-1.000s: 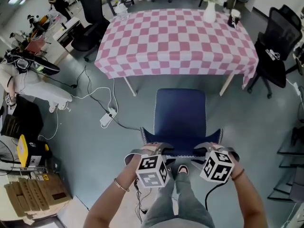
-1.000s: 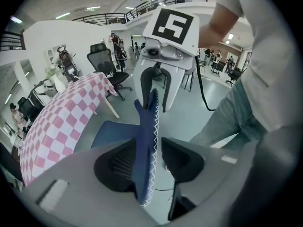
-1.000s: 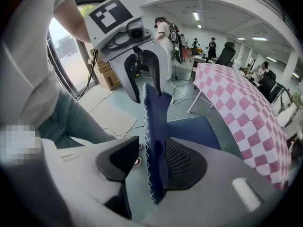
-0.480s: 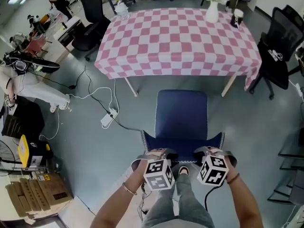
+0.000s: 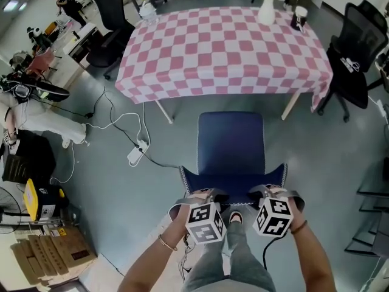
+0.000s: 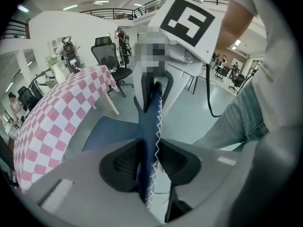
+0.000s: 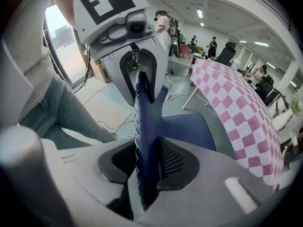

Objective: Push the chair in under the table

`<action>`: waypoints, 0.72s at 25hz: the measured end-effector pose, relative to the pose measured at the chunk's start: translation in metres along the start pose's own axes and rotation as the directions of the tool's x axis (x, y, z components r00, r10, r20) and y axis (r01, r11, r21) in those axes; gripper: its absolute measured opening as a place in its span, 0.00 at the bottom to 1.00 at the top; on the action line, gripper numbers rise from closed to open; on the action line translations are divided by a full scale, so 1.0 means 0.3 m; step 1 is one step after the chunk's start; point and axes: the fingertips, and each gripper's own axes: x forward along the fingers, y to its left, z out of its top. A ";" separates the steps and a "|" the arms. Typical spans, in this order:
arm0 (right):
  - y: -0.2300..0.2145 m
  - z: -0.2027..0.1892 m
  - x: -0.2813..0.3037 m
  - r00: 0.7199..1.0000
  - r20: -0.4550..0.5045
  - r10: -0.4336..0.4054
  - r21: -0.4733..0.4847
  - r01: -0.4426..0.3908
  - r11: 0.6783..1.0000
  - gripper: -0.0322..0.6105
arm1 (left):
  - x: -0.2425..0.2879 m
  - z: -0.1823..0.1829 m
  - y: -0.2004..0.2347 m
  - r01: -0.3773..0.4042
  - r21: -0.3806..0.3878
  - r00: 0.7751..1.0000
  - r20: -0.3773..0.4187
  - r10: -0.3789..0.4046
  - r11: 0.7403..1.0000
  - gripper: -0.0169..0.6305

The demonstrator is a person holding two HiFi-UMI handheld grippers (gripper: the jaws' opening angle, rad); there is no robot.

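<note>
The left claw [image 5: 204,194] is clenched on the top edge of the chair's backrest [image 5: 234,180]. In the left gripper view its jaws, which have just been closing, press the dark pads [image 6: 122,163] against both sides of the blue, white-stitched fabric. The right claw [image 5: 268,191] grasps the same edge further right. Its jaws have also just been closing, and in the right gripper view the backrest fills the gap between its pads [image 7: 174,161]. Each claw carries a marker cube – the left one [image 5: 205,222] and the right one [image 5: 274,216] sit on the near side of the backrest, above the person's forearms and jeans. A shoe [image 5: 235,216] shows between them on the floor.

The chair [image 5: 231,142] stands on the grey floor [image 5: 316,163] with its blue seat pointing away from the person, toward the desk [image 5: 225,47]. The far edge of the seat lies just short of the hanging hem of the pink-and-white checked cloth, not under it, between the desk's two near legs.

On the far right part of the desk stand a white vase [image 5: 266,11] and a dark cup [image 5: 298,20]. A black office chair [image 5: 352,59] stands just right of the desk. To the left of the blue chair a white power strip [image 5: 135,154] lies on the floor with its cables.
</note>
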 end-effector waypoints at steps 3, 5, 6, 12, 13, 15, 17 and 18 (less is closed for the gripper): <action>-0.052 -0.006 0.002 1.000 -0.007 0.001 0.018 -0.001 1.000 0.22 | 0.013 0.016 0.046 0.003 -0.008 1.000 -0.001 -0.003 1.000 0.18; -0.077 -0.007 0.002 1.000 -0.007 0.013 0.016 -0.013 1.000 0.22 | 0.019 0.025 0.069 0.011 -0.014 1.000 -0.002 -0.011 1.000 0.19; -0.088 -0.007 0.002 1.000 -0.005 0.018 0.015 -0.018 1.000 0.22 | 0.020 0.027 0.079 0.014 -0.016 1.000 -0.002 -0.014 1.000 0.19; -0.178 0.008 0.009 1.000 0.005 -0.007 0.011 0.007 1.000 0.23 | 0.027 0.035 0.168 -0.012 -0.021 1.000 -0.005 0.012 1.000 0.19; -0.197 0.010 0.013 1.000 0.004 -0.009 0.010 0.009 1.000 0.23 | 0.030 0.038 0.188 -0.017 -0.020 1.000 -0.004 0.017 1.000 0.19; -0.236 0.010 0.017 1.000 0.002 -0.009 0.008 0.009 1.000 0.23 | 0.038 0.045 0.224 -0.020 -0.018 1.000 -0.002 0.020 1.000 0.19; -0.275 0.013 0.018 1.000 0.004 -0.017 0.004 0.017 1.000 0.23 | 0.043 0.053 0.259 -0.023 -0.017 1.000 -0.001 0.023 1.000 0.19; -0.294 0.015 0.018 1.000 0.006 -0.022 0.001 0.022 1.000 0.23 | 0.045 0.057 0.277 -0.027 -0.017 1.000 0.000 0.027 1.000 0.19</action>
